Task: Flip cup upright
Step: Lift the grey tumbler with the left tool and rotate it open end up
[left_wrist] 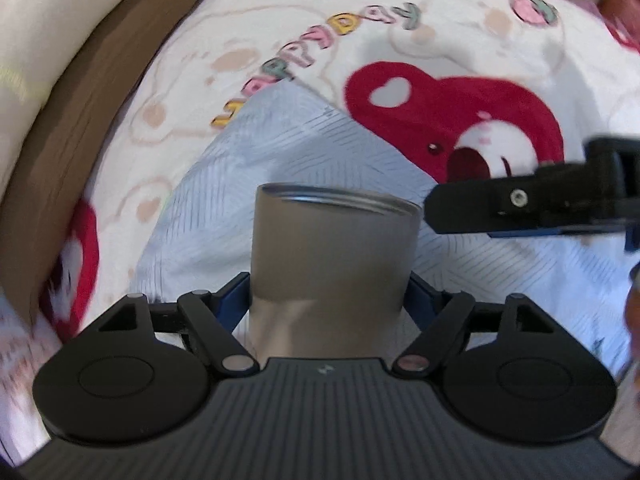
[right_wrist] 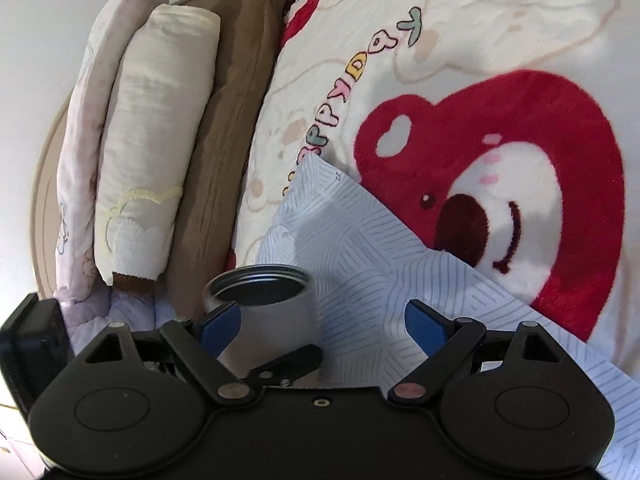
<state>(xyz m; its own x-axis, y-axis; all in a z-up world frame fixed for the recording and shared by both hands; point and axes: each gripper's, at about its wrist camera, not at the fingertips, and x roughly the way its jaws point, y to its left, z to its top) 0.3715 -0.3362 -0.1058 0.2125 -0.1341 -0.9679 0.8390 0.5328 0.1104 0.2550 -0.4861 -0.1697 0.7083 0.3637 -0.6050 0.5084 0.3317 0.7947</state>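
A grey metal cup (left_wrist: 332, 256) with a threaded rim stands mouth up between the fingers of my left gripper (left_wrist: 328, 292), which is shut on its lower body, over a pale blue striped cloth (left_wrist: 224, 184). The right wrist view shows the same cup (right_wrist: 260, 300) at lower left with its open mouth facing up. My right gripper (right_wrist: 324, 320) is open and empty, its blue pads (right_wrist: 424, 320) spread wide to the right of the cup. It shows as a black arm in the left wrist view (left_wrist: 532, 204), just right of the cup's rim.
A white fleece blanket (right_wrist: 440, 40) with a red bear heart and "HAPPY DAY" letters covers the bed. A brown cushion (right_wrist: 228, 140) and rolled cream and pink bedding (right_wrist: 156, 128) lie along the left edge.
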